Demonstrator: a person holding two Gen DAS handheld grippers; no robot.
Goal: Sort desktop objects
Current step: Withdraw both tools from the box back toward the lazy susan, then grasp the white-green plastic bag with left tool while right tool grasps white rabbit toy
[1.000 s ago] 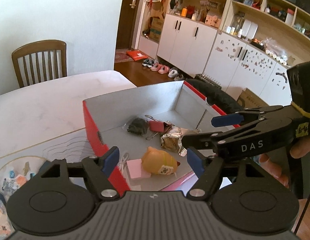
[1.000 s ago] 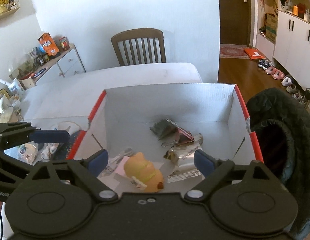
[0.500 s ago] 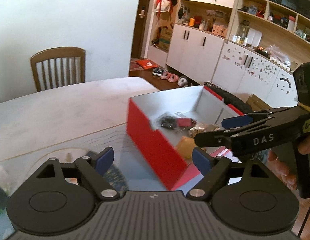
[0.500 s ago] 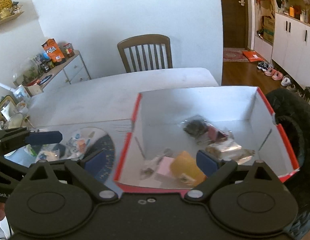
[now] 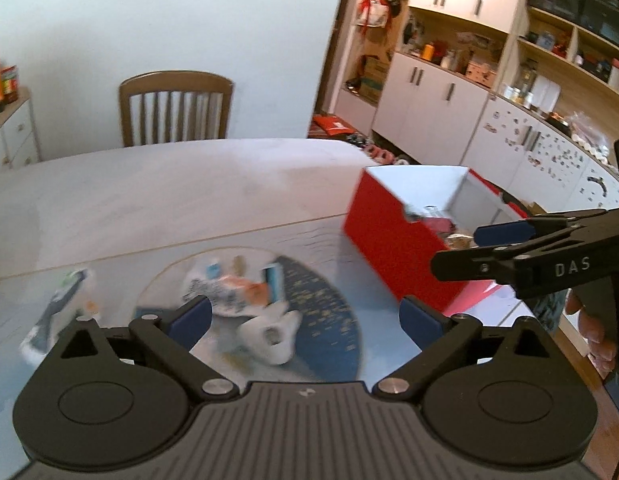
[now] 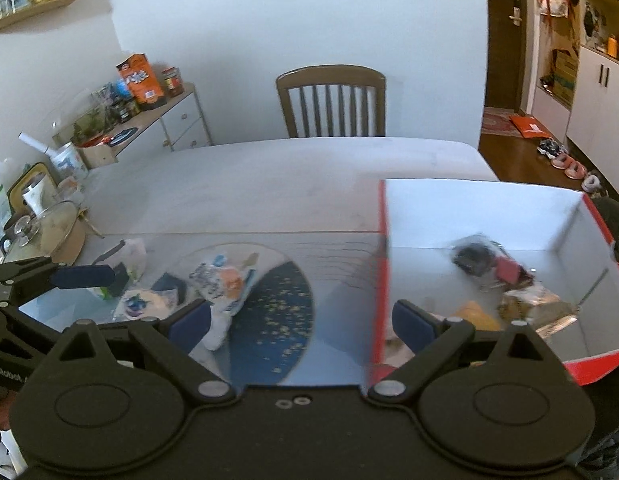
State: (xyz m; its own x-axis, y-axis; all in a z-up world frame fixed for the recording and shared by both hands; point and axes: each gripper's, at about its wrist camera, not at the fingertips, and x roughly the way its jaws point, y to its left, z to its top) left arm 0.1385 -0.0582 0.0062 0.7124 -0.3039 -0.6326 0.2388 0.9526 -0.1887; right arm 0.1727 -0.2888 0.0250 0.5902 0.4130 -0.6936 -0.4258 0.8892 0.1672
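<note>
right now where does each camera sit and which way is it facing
Left wrist: on the left hand-held gripper, facing the round mat, red box at right; right hand-held gripper and fingers show.
Right wrist: on the right hand-held gripper, facing mat and box; left gripper at left.
Shared: box, mat, chair.

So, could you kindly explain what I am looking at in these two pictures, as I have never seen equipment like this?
A person holds a black two-finger gripper in each hand; a camera on each looks forward along its blue-tipped fingers. One picture is from the left gripper, the other from the right gripper. Each also shows the other gripper at its edge. Both are open, holding nothing. On the pale table stands a red cardboard box containing small items; beside it, blurred packets lie on a round blue mat.
</note>
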